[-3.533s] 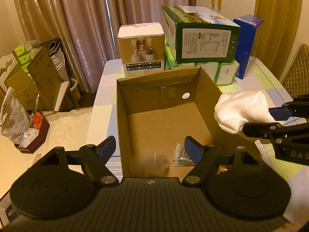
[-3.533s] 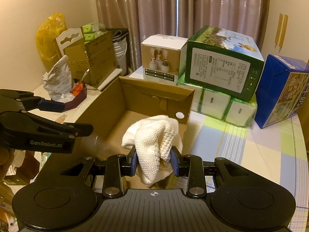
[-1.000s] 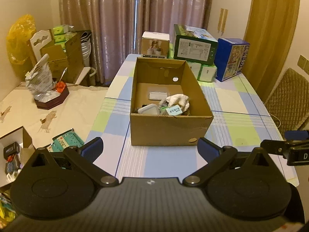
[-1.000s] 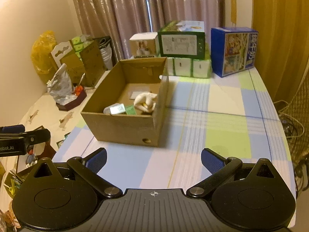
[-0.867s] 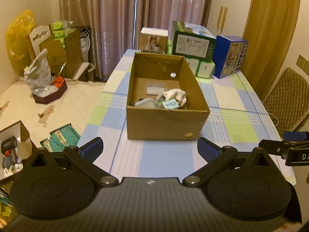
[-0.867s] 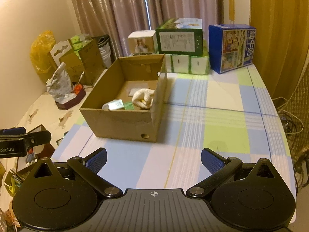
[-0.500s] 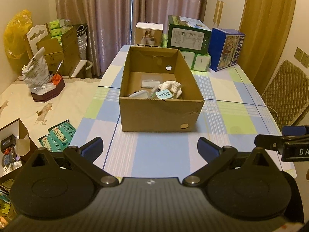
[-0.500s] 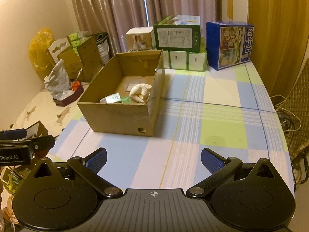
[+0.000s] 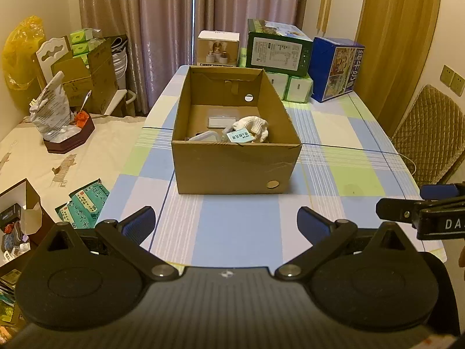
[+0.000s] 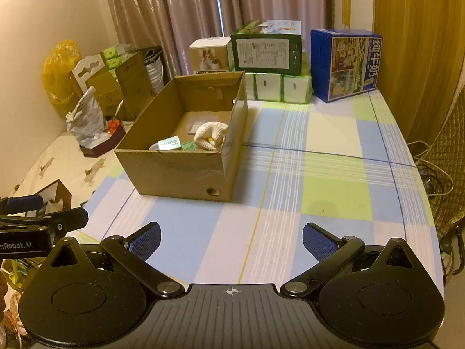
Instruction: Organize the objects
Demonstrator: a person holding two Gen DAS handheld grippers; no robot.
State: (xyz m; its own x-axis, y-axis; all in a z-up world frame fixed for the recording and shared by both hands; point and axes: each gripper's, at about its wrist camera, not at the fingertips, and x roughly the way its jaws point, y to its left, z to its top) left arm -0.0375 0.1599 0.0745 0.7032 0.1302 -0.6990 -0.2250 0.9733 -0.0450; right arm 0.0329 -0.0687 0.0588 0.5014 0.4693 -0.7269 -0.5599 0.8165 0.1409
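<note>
Left wrist view, L to R: my left claw is spread wide, holding nothing, hovering over the bench's near edge. Cardboard box sits mid-bench toward the left edge, w/ the white cloth and small packets inside. My right claw is also wide apart and empty. Looks about finished; I'd scan the bench for strays, approach the box from above w/o nudging it.
</note>
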